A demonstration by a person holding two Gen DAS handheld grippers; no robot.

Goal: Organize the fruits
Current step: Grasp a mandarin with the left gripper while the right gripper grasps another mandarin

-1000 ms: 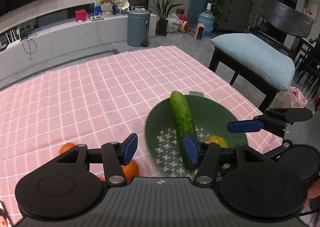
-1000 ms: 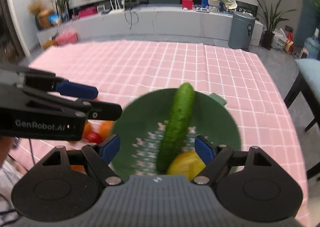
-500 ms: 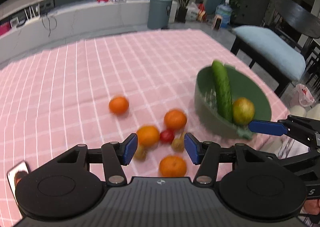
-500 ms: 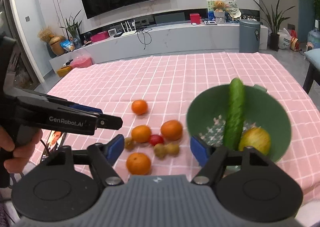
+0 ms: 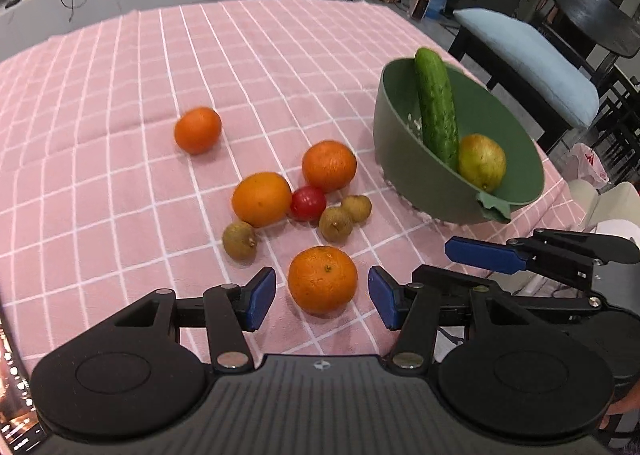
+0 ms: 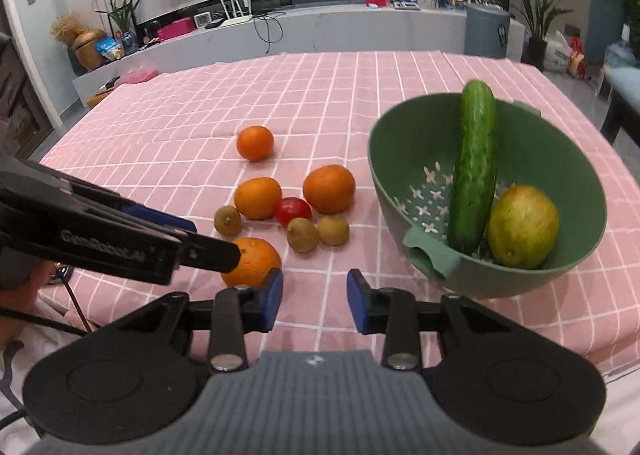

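Note:
A green colander bowl (image 5: pixel 408 171) (image 6: pixel 584 175) on the pink checked cloth holds a cucumber (image 5: pixel 436 107) (image 6: pixel 474 167) and a yellow-green pear (image 5: pixel 482 163) (image 6: pixel 522 227). Left of it lie several oranges, a red tomato (image 5: pixel 307 203) (image 6: pixel 293 210) and three small brown fruits. My left gripper (image 5: pixel 322 297) is open, its pads on either side of the nearest orange (image 5: pixel 322 279) (image 6: pixel 256 261), not touching. My right gripper (image 6: pixel 315 299) is open and empty, low over the cloth in front of the bowl; it also shows in the left wrist view (image 5: pixel 486 255).
The farthest orange (image 5: pixel 197 130) (image 6: pixel 255 143) lies apart from the cluster. The table's right edge runs just past the bowl, with a cushioned bench (image 5: pixel 528 55) beyond. A low TV shelf (image 6: pixel 280 27) runs behind the table.
Both grippers have drawn back from over the bowl and swung left. The left one now has the nearest orange between its open pads. The right gripper's pads have narrowed.

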